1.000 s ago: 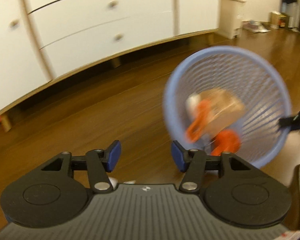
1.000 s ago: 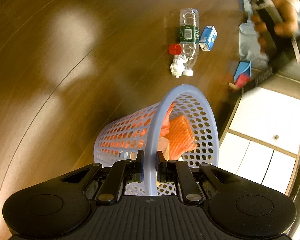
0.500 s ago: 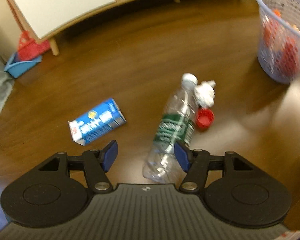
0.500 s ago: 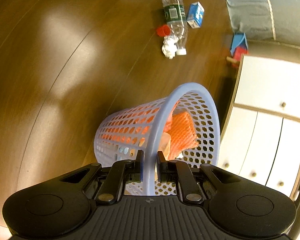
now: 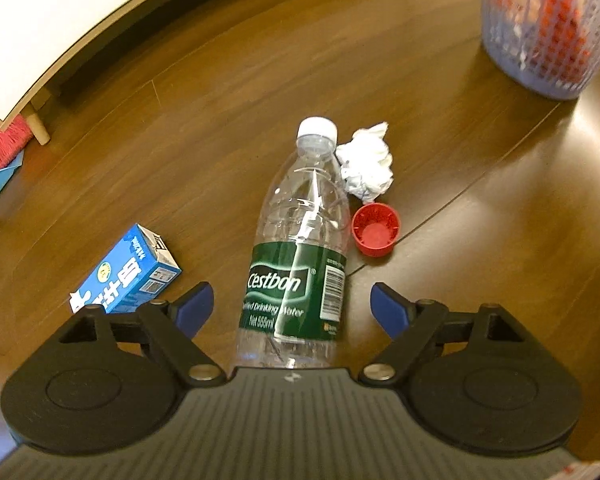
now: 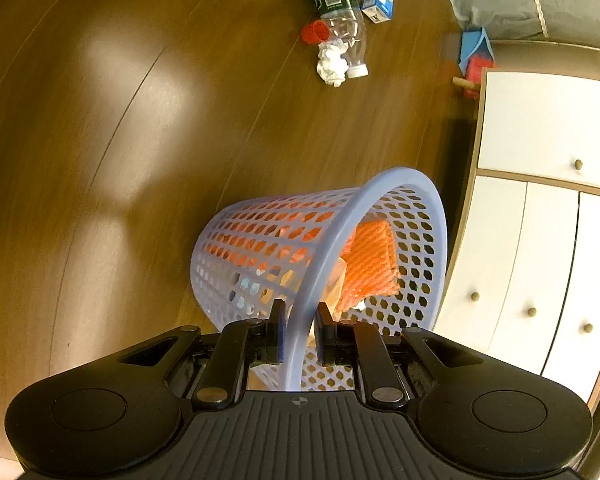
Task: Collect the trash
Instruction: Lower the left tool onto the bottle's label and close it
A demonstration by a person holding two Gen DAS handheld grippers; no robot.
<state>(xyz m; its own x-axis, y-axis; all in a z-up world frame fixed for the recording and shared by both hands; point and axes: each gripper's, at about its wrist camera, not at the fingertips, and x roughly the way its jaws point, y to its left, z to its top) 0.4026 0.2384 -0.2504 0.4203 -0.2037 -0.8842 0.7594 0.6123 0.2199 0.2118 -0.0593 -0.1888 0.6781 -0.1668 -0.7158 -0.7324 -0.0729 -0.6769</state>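
Left gripper [image 5: 291, 307] jaws wide apart, straddling clear plastic water bottle with green label [image 5: 300, 256] lying on floor. Right gripper [image 6: 299, 334] clamped on lavender perforated plastic basket [image 6: 380, 188] rim. Step: grasping bottle. Next: lower, close on labelled midsection.

both wrist views look steeply down at the floor [image 5: 480, 208] — each shows the far-off basket [image 5: 548, 28] and bottle [image 6: 338, 12].
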